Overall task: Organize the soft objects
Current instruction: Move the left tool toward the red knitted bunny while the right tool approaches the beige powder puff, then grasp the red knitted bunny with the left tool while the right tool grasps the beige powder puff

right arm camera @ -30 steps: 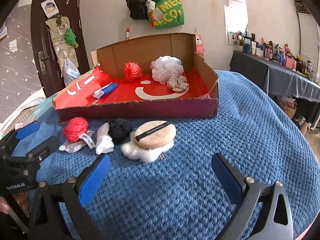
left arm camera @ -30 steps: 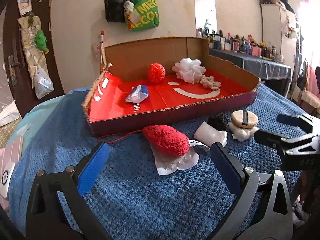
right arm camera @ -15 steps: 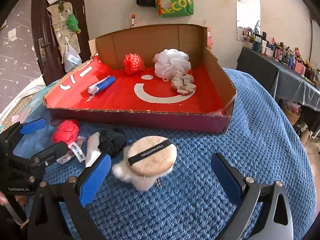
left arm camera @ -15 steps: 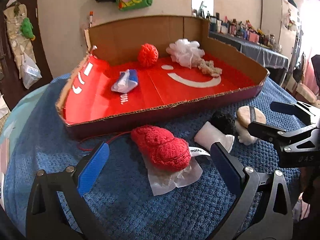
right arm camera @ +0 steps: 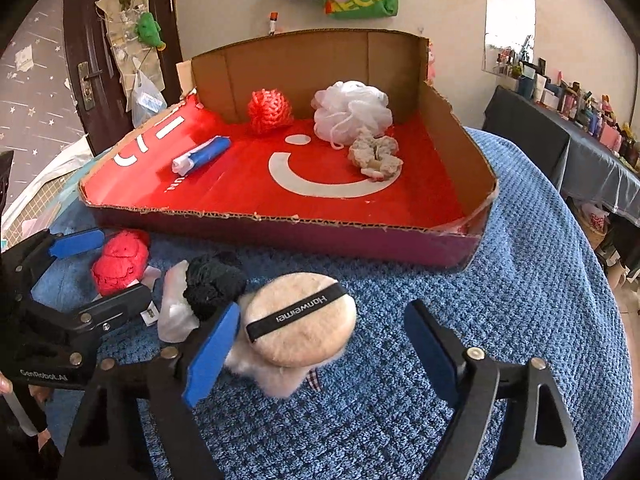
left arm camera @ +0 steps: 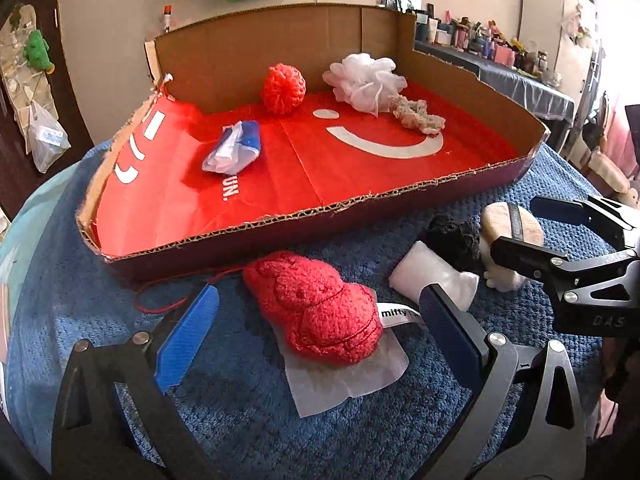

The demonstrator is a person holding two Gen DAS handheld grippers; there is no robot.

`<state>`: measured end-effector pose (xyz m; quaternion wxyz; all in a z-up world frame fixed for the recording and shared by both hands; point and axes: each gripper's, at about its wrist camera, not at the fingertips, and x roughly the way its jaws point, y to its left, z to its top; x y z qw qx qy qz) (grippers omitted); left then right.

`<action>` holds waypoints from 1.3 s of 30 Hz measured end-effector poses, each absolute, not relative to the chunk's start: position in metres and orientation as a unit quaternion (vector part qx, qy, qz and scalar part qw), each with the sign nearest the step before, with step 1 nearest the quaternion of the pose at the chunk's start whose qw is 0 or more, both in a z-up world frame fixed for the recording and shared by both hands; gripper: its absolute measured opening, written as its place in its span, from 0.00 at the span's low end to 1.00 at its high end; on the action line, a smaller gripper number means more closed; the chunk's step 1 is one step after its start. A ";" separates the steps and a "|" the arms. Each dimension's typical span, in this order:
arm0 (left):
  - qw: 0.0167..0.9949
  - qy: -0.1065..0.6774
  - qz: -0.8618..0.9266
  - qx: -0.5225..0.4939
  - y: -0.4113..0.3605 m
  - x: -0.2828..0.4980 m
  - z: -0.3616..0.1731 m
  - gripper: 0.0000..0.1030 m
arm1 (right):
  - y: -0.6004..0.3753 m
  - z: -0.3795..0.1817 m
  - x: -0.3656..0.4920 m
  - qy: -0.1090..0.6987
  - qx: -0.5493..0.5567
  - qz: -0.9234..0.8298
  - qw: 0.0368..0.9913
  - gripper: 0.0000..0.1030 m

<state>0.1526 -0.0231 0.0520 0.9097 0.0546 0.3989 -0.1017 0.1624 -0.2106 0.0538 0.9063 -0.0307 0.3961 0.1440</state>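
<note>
A red knitted toy (left arm camera: pixel 316 312) lies on a white sheet on the blue blanket, just in front of the cardboard box (left arm camera: pixel 360 204). My left gripper (left arm camera: pixel 320 300) is open, its blue pads on either side of the toy and not touching it. A round beige powder puff (right arm camera: pixel 300 320) with a black strap sits on white fluff. My right gripper (right arm camera: pixel 322 312) straddles the puff and its jaws are closing. The left pad is at the fluff and the right pad is still apart. In the right wrist view my left gripper (right arm camera: pixel 100 272) brackets the red toy (right arm camera: pixel 120 262).
The box's red floor holds a red knitted ball (left arm camera: pixel 284 88), a white mesh pouf (left arm camera: pixel 364 80), a beige scrunchie (left arm camera: pixel 418 116) and a blue-white packet (left arm camera: pixel 234 152). A black scrunchie (right arm camera: pixel 212 284) and a white roll (right arm camera: pixel 172 308) lie between toy and puff. A cluttered dark table (right arm camera: pixel 580 148) stands at right.
Both grippers have moved forward and tipped down over their objects. The right jaws have narrowed around the puff. The left jaws have stayed wide, now flanking the red toy.
</note>
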 end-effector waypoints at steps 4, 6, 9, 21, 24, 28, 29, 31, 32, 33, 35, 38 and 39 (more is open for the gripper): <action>0.906 0.408 -0.104 0.051 -0.022 0.156 0.049 0.82 | -0.210 0.053 0.162 0.395 -0.032 0.145 0.906 0.79; 0.905 0.409 -0.107 0.049 -0.023 0.156 0.049 0.77 | -0.208 0.052 0.162 0.396 -0.035 0.146 0.906 0.73; 0.906 0.405 -0.111 0.046 -0.022 0.154 0.050 0.61 | -0.207 0.051 0.160 0.392 -0.040 0.151 0.906 0.64; 0.916 0.375 -0.133 0.039 -0.022 0.134 0.061 0.50 | -0.208 0.057 0.149 0.365 -0.037 0.152 0.918 0.53; 0.919 0.367 -0.139 0.037 -0.020 0.128 0.068 0.50 | -0.208 0.062 0.143 0.352 -0.042 0.150 0.923 0.53; 0.924 0.353 -0.143 0.037 -0.018 0.121 0.075 0.50 | -0.208 0.071 0.137 0.340 -0.042 0.149 0.928 0.53; 0.924 0.352 -0.144 0.037 -0.018 0.119 0.076 0.50 | -0.208 0.072 0.135 0.337 -0.041 0.149 0.929 0.53; 0.925 0.349 -0.145 0.036 -0.018 0.117 0.077 0.50 | -0.209 0.075 0.133 0.335 -0.042 0.148 0.930 0.53; 0.925 0.348 -0.146 0.036 -0.018 0.116 0.077 0.50 | -0.209 0.075 0.133 0.335 -0.042 0.147 0.930 0.53; 0.926 0.347 -0.147 0.035 -0.019 0.115 0.077 0.50 | -0.208 0.075 0.132 0.335 -0.042 0.148 0.930 0.53; 0.926 0.346 -0.149 0.035 -0.019 0.113 0.077 0.50 | -0.208 0.075 0.131 0.335 -0.043 0.146 0.930 0.53; 0.926 0.344 -0.152 0.035 -0.018 0.110 0.079 0.50 | -0.208 0.074 0.130 0.338 -0.040 0.148 0.929 0.53; 0.926 0.344 -0.152 0.036 -0.019 0.110 0.079 0.50 | -0.208 0.074 0.129 0.338 -0.040 0.148 0.929 0.53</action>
